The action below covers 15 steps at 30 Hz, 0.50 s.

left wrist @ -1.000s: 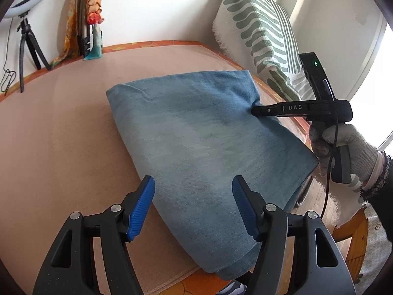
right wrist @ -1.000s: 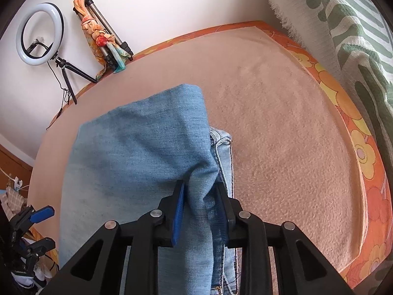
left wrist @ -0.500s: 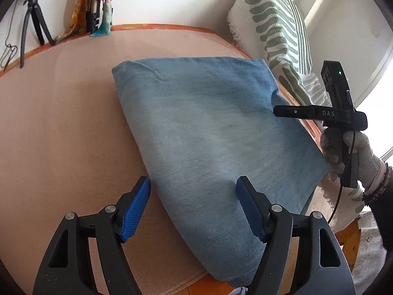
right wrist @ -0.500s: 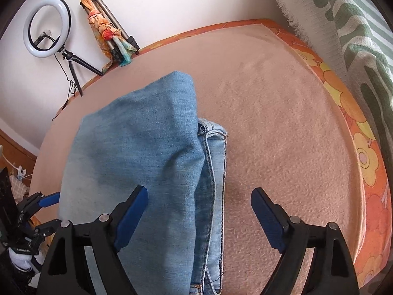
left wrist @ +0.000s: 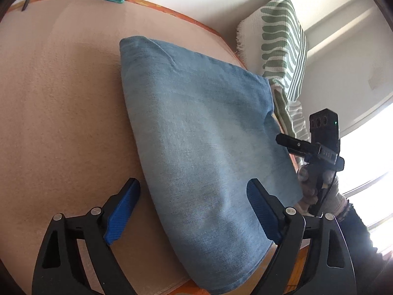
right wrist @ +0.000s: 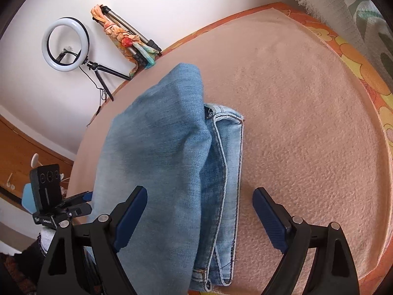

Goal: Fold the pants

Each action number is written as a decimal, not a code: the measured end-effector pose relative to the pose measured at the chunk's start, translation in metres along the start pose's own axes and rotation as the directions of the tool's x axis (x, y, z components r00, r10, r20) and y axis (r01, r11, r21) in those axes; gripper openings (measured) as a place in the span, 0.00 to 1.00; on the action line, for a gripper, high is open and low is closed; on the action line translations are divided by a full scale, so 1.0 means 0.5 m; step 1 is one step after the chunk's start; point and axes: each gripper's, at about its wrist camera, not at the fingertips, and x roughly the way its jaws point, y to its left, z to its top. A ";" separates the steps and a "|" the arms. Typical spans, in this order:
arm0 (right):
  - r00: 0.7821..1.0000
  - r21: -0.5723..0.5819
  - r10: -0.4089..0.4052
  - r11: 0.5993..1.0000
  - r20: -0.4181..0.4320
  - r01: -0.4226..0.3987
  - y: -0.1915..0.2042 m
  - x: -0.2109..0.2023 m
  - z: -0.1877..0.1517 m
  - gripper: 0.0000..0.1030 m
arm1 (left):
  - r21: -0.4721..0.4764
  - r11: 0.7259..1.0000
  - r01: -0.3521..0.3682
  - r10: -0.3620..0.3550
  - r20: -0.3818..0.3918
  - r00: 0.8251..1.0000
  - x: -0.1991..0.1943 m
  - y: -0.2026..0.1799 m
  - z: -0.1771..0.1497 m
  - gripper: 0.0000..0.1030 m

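The blue denim pants (left wrist: 203,142) lie folded into a thick rectangle on the pink blanket (left wrist: 61,123). In the right wrist view the folded pants (right wrist: 162,172) show a waistband and seams (right wrist: 228,162) sticking out under the top layer. My left gripper (left wrist: 194,211) is open and empty, just above the near end of the pants. My right gripper (right wrist: 200,211) is open and empty above the pants' waistband edge. The right gripper also shows in the left wrist view (left wrist: 289,145), off the pants' right side. The left gripper shows in the right wrist view (right wrist: 81,199).
A green-and-white striped pillow (left wrist: 285,49) leans at the far right. A ring light (right wrist: 65,44) and a tripod wrapped in a scarf (right wrist: 127,39) stand by the wall. The blanket's orange flowered border (right wrist: 356,56) marks the bed edge.
My right gripper let go of the pants' folded edge, opened and drew back. The top layer now rests flat. My left gripper stayed open and shifted closer over the pants.
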 end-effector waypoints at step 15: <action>0.980 0.022 0.200 0.979 0.006 -0.200 0.003 0.033 -0.014 0.65 | 0.067 0.995 0.070 -0.070 -0.002 0.998 0.021 -0.025 0.006 0.98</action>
